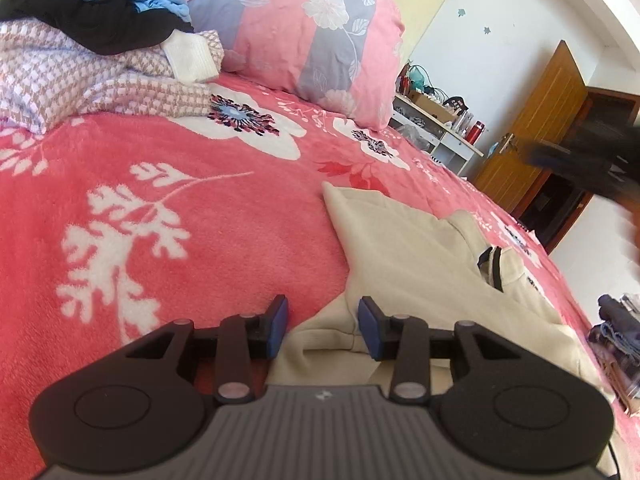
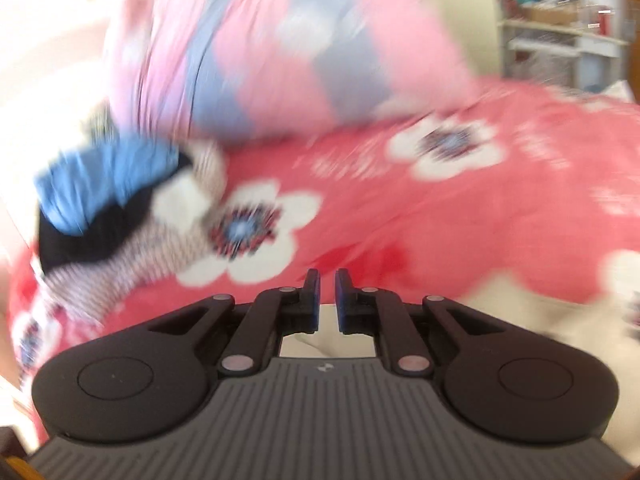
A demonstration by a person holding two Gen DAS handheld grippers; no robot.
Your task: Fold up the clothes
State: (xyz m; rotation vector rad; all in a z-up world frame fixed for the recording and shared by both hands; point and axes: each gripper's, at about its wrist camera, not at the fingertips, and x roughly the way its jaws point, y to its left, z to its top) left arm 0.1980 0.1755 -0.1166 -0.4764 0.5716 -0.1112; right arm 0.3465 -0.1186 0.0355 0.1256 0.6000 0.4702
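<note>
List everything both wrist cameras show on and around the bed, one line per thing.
cream garment: one, cream with a dark-edged zip collar, spread on the blanket at the near right
blanket: one, coral red with white flowers, covering the bed
pillow: one, pink and grey floral, at the far end of the bed
clothes pile: one heap, blue, black and checked pink-white pieces, far left on the bed
shelf unit: one, white, cluttered with bottles, beside the bed
door: one, brown wood, right wall
left gripper: one, black with blue pads, jaws apart astride the cream garment's edge
right gripper: one, black with blue pads, jaws nearly together, nothing between them
</note>
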